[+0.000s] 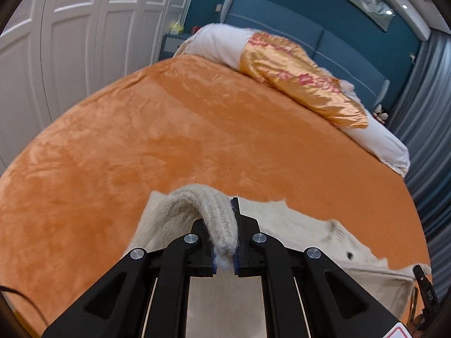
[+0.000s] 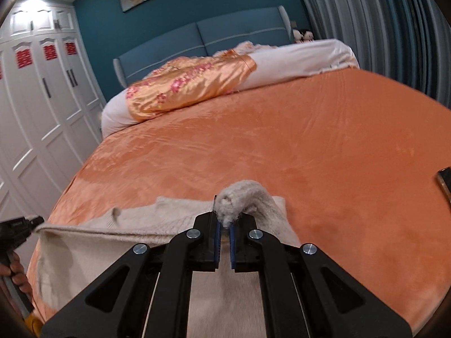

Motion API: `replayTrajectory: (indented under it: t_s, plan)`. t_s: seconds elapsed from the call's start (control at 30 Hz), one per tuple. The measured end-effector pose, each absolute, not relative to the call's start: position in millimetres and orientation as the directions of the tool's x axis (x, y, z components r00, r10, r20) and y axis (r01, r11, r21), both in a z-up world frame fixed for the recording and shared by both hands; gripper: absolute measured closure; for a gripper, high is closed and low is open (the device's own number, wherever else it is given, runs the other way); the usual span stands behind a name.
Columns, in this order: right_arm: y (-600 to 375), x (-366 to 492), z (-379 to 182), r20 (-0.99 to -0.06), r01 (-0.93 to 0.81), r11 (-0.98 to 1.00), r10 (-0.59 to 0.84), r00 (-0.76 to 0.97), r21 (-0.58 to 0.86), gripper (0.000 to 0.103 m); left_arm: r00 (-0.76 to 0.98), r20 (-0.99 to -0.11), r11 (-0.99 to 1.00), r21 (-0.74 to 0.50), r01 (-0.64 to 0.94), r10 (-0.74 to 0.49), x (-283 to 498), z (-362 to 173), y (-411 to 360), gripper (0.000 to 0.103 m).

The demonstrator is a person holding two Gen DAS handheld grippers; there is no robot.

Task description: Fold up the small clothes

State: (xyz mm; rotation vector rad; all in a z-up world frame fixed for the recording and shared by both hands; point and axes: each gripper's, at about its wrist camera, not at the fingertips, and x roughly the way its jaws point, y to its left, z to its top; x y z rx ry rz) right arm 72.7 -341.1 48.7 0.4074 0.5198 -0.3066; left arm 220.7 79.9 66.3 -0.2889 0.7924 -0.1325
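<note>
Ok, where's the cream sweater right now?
The cream sweater lies at the near edge of the orange bed cover, its two ends pinched by the left gripper and right gripper.

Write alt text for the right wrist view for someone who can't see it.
The right tongs pinch a bunched edge of a cream sweater lying on an orange bedspread. Beyond are a gold flowered quilt, blue headboard and white wardrobe.
</note>
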Motion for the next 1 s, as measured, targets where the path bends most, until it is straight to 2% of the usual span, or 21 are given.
replayTrajectory:
  t_s: [0.17, 0.23, 0.33, 0.37, 0.4, 0.47, 0.5, 0.53, 0.57, 0.63, 0.8, 0.9, 1.0]
  plan:
    - [-346.2, 117.7, 17.2, -0.601, 0.404, 0.873, -0.173, 0.781, 0.275, 0.098, 0.643, -0.741, 0.959, -0.282, -0.039, -0.192, 261.4, 28.3, 74.4, 0.096]
    - [-349.1, 132.9, 4.2, -0.645, 0.418, 0.874, -0.173, 0.745, 0.249, 0.097, 0.604, -0.778, 0.961, -0.267, -0.070, -0.172, 273.0, 9.4, 73.1, 0.088]
    - [-352.4, 136.1, 2.7, -0.654, 0.438, 0.864, -0.184, 0.734, 0.248, 0.088, 0.584, -0.789, 0.951, -0.297, -0.090, -0.191, 275.2, -3.1, 77.0, 0.087]
    - [-353.0, 130.4, 9.6, -0.633, 0.436, 0.861, -0.187, 0.751, 0.263, 0.082, 0.594, -0.780, 0.950, -0.301, -0.079, -0.198, 269.9, 2.5, 78.9, 0.087]
    - [-353.2, 115.0, 21.7, -0.594, 0.442, 0.852, -0.208, 0.777, 0.279, 0.064, 0.603, -0.771, 0.950, -0.305, -0.068, -0.205, 263.6, 9.6, 80.6, 0.086]
    - [-352.9, 80.0, 43.6, -0.512, 0.469, 0.828, -0.272, 0.815, 0.307, 0.039, 0.647, -0.736, 0.950, -0.308, -0.055, -0.201, 241.8, 31.8, 88.5, 0.062]
    - [-352.6, 70.0, 49.9, -0.491, 0.469, 0.824, -0.280, 0.825, 0.318, 0.038, 0.676, -0.714, 0.952, -0.299, -0.057, -0.183, 229.2, 42.6, 92.9, 0.036]
    - [-353.3, 51.5, 57.2, -0.483, 0.467, 0.821, -0.278, 0.830, 0.330, 0.038, 0.710, -0.684, 0.954, -0.293, -0.058, -0.167, 214.2, 53.5, 98.5, 0.027]
    - [-353.7, 37.1, 60.2, -0.492, 0.468, 0.816, -0.271, 0.827, 0.338, 0.038, 0.745, -0.649, 0.956, -0.289, -0.052, -0.156, 194.8, 64.6, 107.1, 0.027]
    - [-351.0, 4.8, 58.1, -0.530, 0.463, 0.810, -0.232, 0.816, 0.359, 0.038, 0.748, -0.648, 0.963, -0.265, -0.040, -0.147, 169.4, 73.5, 119.2, 0.023]
    - [-321.6, -67.3, 31.1, -0.633, 0.461, 0.809, -0.147, 0.760, 0.366, 0.038, 0.660, -0.738, 0.961, -0.260, -0.091, -0.137, 105.1, 55.9, 151.8, 0.023]
    - [-293.9, -93.6, 11.8, -0.714, 0.452, 0.797, -0.037, 0.699, 0.402, 0.038, 0.613, -0.778, 0.954, -0.269, -0.129, -0.137, 67.9, 40.7, 159.5, 0.023]
    - [-277.8, -101.9, 8.7, -0.731, 0.429, 0.805, 0.009, 0.682, 0.410, 0.038, 0.582, -0.801, 0.956, -0.265, -0.129, -0.144, 37.9, 26.3, 154.8, 0.023]
